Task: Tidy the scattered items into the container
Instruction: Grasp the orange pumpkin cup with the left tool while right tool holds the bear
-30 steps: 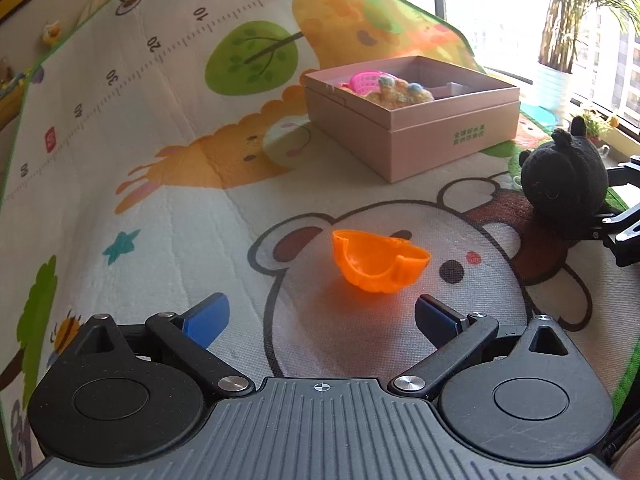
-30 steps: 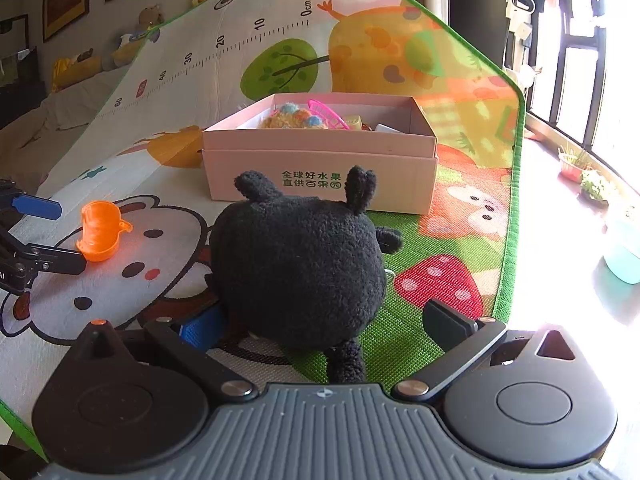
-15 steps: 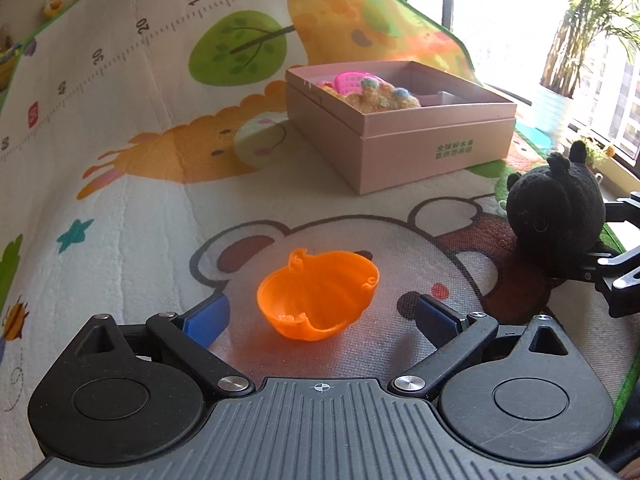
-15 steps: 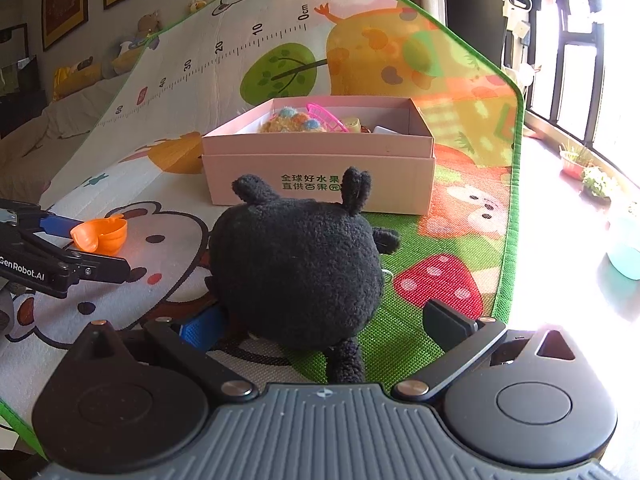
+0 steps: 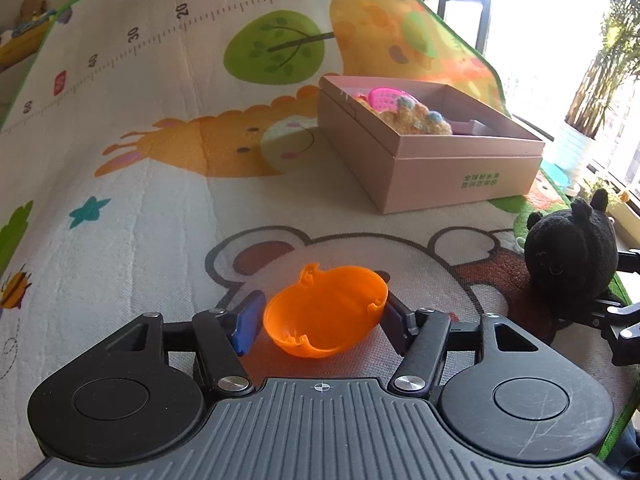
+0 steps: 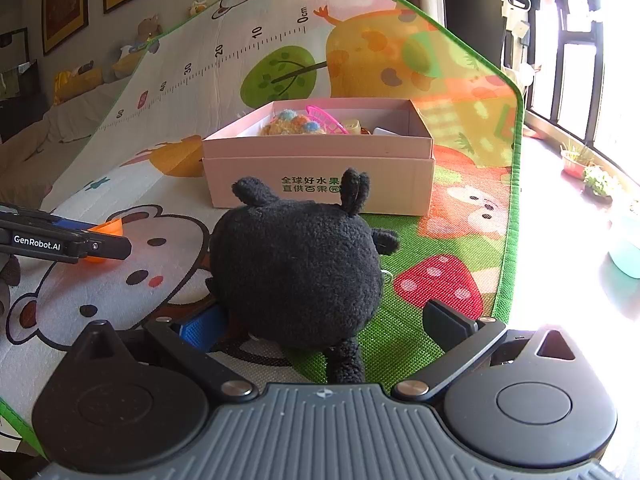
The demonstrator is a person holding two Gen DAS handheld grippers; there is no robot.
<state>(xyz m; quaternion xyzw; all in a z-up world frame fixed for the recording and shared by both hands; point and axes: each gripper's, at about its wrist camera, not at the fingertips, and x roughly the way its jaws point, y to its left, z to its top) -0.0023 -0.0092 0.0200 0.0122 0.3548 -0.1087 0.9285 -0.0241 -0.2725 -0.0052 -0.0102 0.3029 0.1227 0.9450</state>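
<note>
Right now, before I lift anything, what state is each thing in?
Left claw: jaws have just closed in, pads against the orange pumpkin half.
Orange pumpkin half: hollow side up, tilted, between the pads.
Right claw: open, jaws either side of the black plush, not pressing.
Black plush: upright on the mat.
Pink box: open, toys already inside.
</note>
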